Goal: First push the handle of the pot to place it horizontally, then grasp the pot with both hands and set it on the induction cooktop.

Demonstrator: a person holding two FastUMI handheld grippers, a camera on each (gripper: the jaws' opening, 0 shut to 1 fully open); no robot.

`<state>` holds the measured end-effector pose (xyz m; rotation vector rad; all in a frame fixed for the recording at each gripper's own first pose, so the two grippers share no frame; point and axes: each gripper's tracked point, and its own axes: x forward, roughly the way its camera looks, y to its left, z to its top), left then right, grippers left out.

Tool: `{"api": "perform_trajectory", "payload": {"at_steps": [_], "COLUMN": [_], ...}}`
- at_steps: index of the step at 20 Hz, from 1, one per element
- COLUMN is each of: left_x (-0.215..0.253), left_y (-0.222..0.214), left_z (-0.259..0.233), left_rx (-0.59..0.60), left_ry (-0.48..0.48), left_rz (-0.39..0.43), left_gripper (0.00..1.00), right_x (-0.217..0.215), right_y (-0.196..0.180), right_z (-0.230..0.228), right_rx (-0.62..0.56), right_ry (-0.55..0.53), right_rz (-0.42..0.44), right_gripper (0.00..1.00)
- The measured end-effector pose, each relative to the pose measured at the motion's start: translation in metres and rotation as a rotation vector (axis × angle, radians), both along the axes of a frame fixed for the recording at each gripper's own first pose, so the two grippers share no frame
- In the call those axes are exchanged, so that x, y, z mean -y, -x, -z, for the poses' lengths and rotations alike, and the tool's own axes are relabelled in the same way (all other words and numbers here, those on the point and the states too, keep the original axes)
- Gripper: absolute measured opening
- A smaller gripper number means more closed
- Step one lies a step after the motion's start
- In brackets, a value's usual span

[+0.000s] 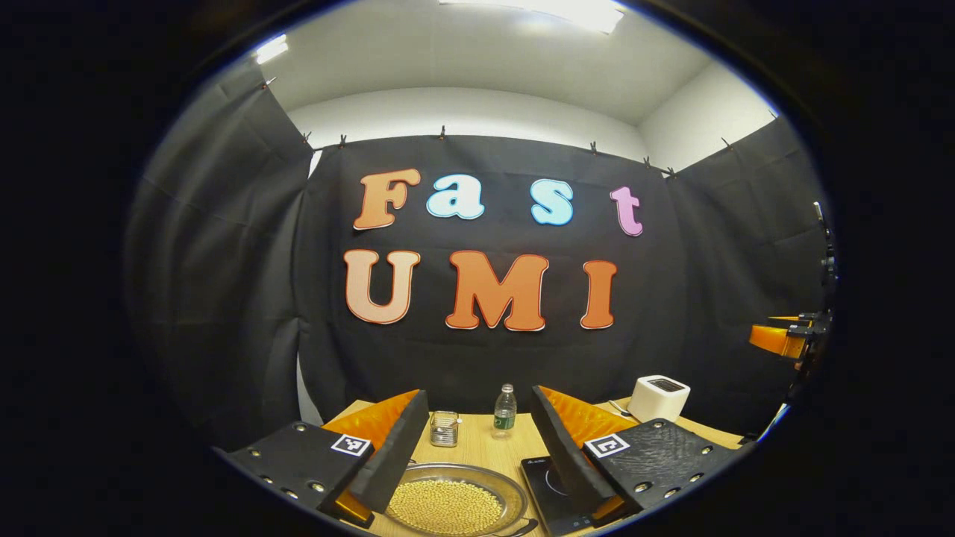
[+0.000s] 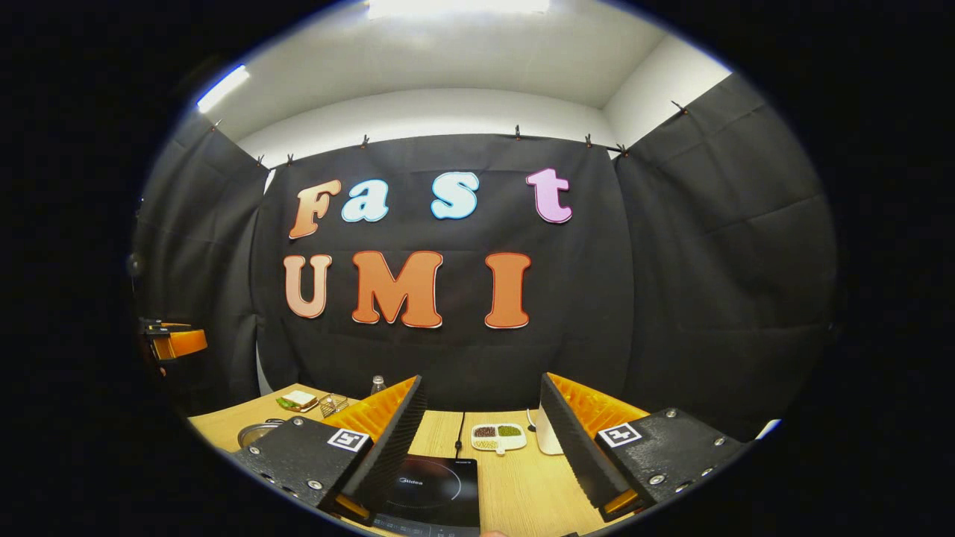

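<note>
In the left gripper view, we see the left gripper (image 1: 477, 466) held above the wooden table (image 1: 477, 447), its jaws spread wide with nothing between them. Directly below that gap sits the pot (image 1: 455, 501), a shallow metal pan filled with pale yellow beans; a bit of its handle shows at the lower rim edge, toward the right. Just beside the pot on its right lies the induction cooktop (image 1: 548, 485), partly covered by the gripper's right finger. Farther back we find a small metal basket (image 1: 444, 429) and a plastic water bottle (image 1: 505, 410) standing upright, near each other. A white toaster (image 1: 658, 397) stands at the rear right of the table. At the far right edge we see the other gripper's body, held well apart from the pot.

In the right gripper view, the right gripper (image 2: 481, 455) also has its jaws wide apart and holds nothing. The induction cooktop (image 2: 433, 488) lies flat beneath the gap, a cord running back from it. Behind it we note a divided white dish (image 2: 498, 437) of coloured beans and a white appliance partly hidden by the right finger. To the left, the pot's rim (image 2: 257, 431) peeks past the left finger, with a sandwich on a plate (image 2: 298, 400) and a wire rack (image 2: 333, 404) beyond.
</note>
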<state>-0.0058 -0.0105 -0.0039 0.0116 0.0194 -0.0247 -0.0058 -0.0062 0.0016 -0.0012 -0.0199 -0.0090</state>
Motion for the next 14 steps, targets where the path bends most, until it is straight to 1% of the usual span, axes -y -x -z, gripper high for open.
{"api": "perform_trajectory", "payload": {"at_steps": [3, 5, 7, 8, 9, 11, 12, 13, 14], "left_x": [-0.004, -0.005, -0.005, -0.004, -0.002, 0.005, 0.007, 0.007, 0.007], "left_y": [0.001, 0.0, 0.0, 0.0, 0.0, -0.001, -0.001, -0.002, -0.001], "left_z": [0.0, 0.0, 0.003, 0.006, 0.009, 0.016, 0.018, 0.021, 0.023], "left_rx": [-0.001, 0.005, 0.011, 0.01, 0.003, -0.015, -0.019, -0.023, -0.026], "left_ry": [0.006, -0.012, -0.041, -0.049, -0.045, -0.021, -0.013, -0.017, -0.032], "left_rz": [-0.008, -0.011, -0.019, -0.015, -0.009, 0.017, 0.028, 0.035, 0.042], "left_gripper": [0.88, 0.89, 0.91, 0.95, 0.92, 0.76, 0.76, 0.59, 0.53], "right_x": [0.0, 0.0, 0.001, 0.001, 0.0, 0.0, 0.0, -0.001, -0.002], "right_y": [0.0, 0.001, 0.001, 0.001, 0.001, -0.001, -0.002, -0.003, -0.003], "right_z": [0.003, 0.007, 0.011, 0.011, 0.013, 0.013, 0.012, 0.013, 0.014], "right_rx": [-0.004, -0.011, -0.017, -0.019, -0.021, -0.021, -0.018, -0.018, -0.02], "right_ry": [-0.005, -0.001, -0.001, -0.006, -0.011, -0.02, -0.022, -0.022, -0.02], "right_rz": [-0.001, -0.003, -0.007, -0.01, -0.014, -0.017, -0.016, -0.017, -0.019], "right_gripper": [0.96, 0.96, 0.96, 0.96, 0.96, 0.96, 0.96, 0.96, 1.0]}}
